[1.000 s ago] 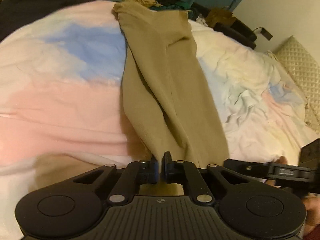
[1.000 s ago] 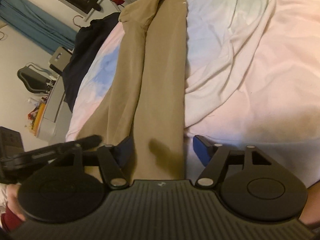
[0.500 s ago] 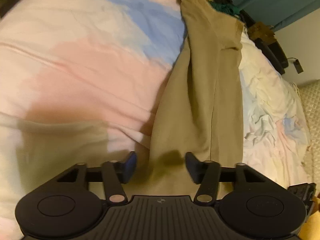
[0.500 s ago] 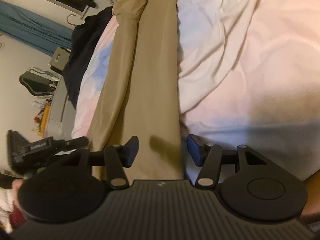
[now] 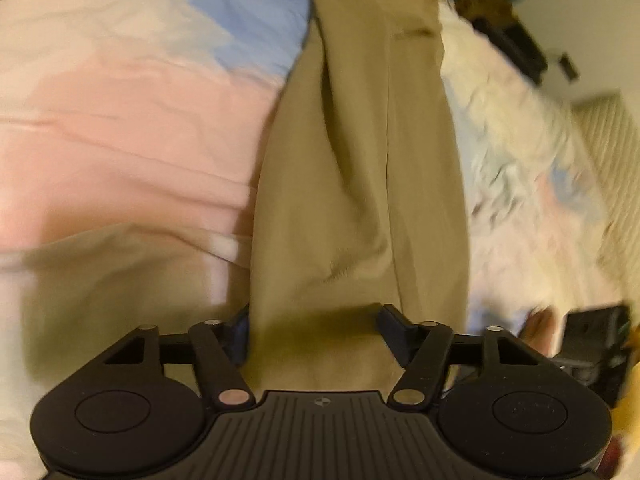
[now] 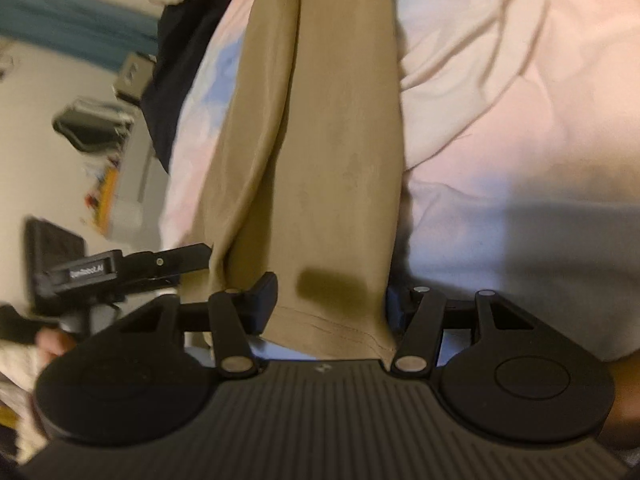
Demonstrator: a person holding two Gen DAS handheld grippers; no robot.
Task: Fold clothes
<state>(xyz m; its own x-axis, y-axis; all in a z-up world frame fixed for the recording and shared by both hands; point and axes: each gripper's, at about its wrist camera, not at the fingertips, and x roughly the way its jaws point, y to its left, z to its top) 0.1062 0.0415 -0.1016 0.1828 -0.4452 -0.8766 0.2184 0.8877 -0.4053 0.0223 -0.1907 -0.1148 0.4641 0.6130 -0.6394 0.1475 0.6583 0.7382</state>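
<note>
One long, smooth khaki trousers (image 5: 360,168)

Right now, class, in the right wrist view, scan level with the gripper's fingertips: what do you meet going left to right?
Left gripper → right gripper's left fingertip → tan trousers → right fingertip → pastel bedsheet.

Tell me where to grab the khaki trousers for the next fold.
Likely at the hem end of the trousers, coming from the near edge of the bed. The stitched hem lies right between the open right gripper, the legs stacked lengthwise; the left gripper, open, could pinch alongside.
</note>
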